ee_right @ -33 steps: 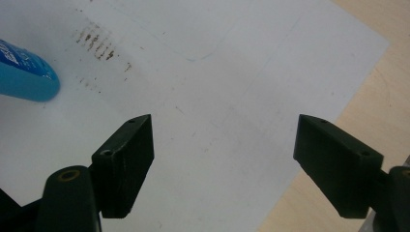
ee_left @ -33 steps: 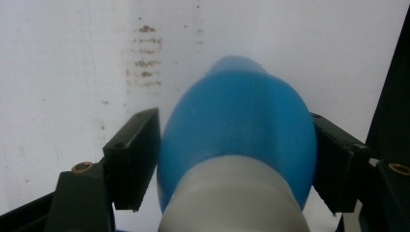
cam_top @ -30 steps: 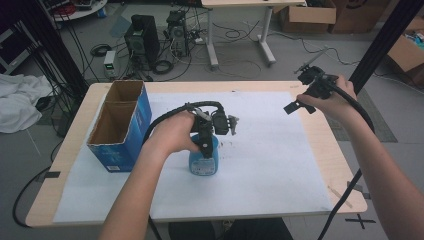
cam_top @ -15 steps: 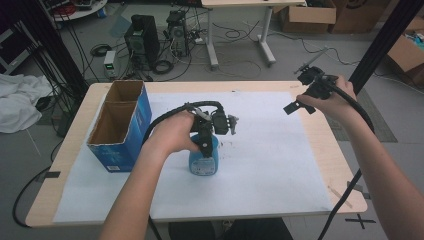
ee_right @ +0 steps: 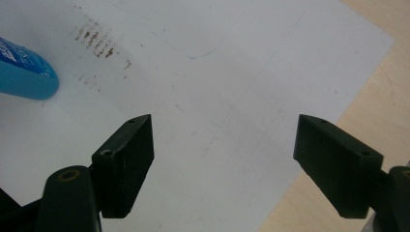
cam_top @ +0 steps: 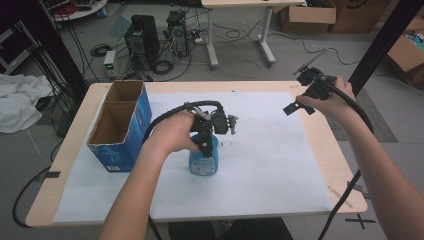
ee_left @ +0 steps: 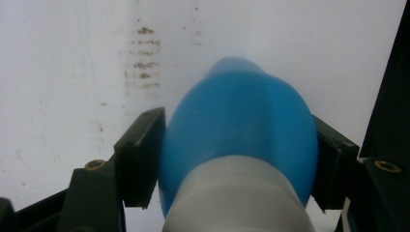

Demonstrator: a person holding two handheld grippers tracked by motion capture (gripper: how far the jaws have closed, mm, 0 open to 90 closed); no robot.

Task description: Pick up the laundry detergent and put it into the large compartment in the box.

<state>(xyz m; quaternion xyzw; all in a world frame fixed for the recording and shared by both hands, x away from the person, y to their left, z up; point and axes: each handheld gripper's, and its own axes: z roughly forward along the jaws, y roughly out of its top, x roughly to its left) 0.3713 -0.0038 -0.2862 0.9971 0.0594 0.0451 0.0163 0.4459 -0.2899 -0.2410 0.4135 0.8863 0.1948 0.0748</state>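
Note:
A blue bottle (cam_top: 203, 163) with a white neck stands on the white paper sheet (cam_top: 265, 150) near the table's middle. My left gripper (cam_top: 205, 148) points down onto it. In the left gripper view the two black jaws press against both sides of the bottle (ee_left: 237, 121), so the left gripper (ee_left: 237, 164) is shut on it. My right gripper (cam_top: 299, 94) is held in the air over the table's far right side. In the right gripper view it (ee_right: 225, 159) stands wide open with nothing between its jaws, and the bottle's base (ee_right: 24, 72) shows at the upper left.
An open blue cardboard box (cam_top: 120, 127) with two compartments stands at the table's left. Brown smudges (ee_left: 142, 63) mark the paper beyond the bottle. The bare wooden table edge (cam_top: 325, 150) runs along the paper's right side.

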